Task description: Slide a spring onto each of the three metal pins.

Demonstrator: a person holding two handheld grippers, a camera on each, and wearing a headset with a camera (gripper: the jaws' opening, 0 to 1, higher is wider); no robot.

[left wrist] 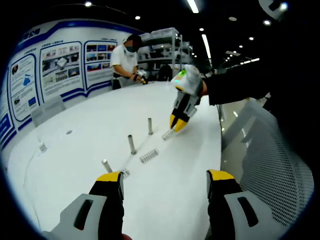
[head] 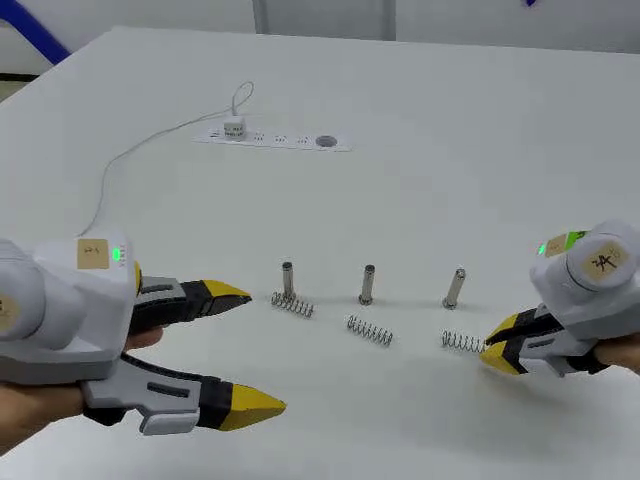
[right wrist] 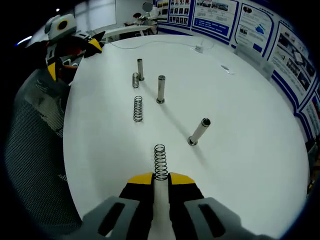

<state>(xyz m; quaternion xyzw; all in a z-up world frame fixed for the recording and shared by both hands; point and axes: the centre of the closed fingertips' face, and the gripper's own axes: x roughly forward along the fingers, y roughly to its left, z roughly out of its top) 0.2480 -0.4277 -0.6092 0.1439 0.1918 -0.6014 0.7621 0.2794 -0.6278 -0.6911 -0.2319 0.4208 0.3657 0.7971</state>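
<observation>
1. Right claw (right wrist: 160,176) is clamped on the near end of the right spring (right wrist: 160,159). Most of the coil projects forward past the tips, unsupported.
2. Left claw (head: 262,350) has its jaws wide apart and holds nothing. It hovers over the worktop (head: 450,200), near the left spring (head: 293,305).
3. 3 pins stand upright in a row: left pin (head: 288,280), middle pin (head: 367,284), right pin (head: 455,287). All 3 are bare, so I judge 0 of 3 springs fitted.
4. The left spring lies at the foot of the left pin; whether they touch cannot be told. The middle spring (head: 369,331) lies just in front of the middle pin.
5. Risk: the grip is on 1 end only. The free length may droop or whip, so the open end could miss the pin's top or catch on its edge.
6. Risk: too hard a squeeze could flatten the end coils; too light, and the spring could shoot out of the claw.
7. Risk: no base or fixture is visible under the pins. A sideways nudge from a claw tip could topple the right pin.
8. Surroundings: a power strip (head: 275,138) with its cable (head: 120,165) lies at the far side, well apart. Nothing stands between the right claw and the right pin.
9. In the left gripper view, another person (left wrist: 127,60) works at the far end of the worktop.
</observation>
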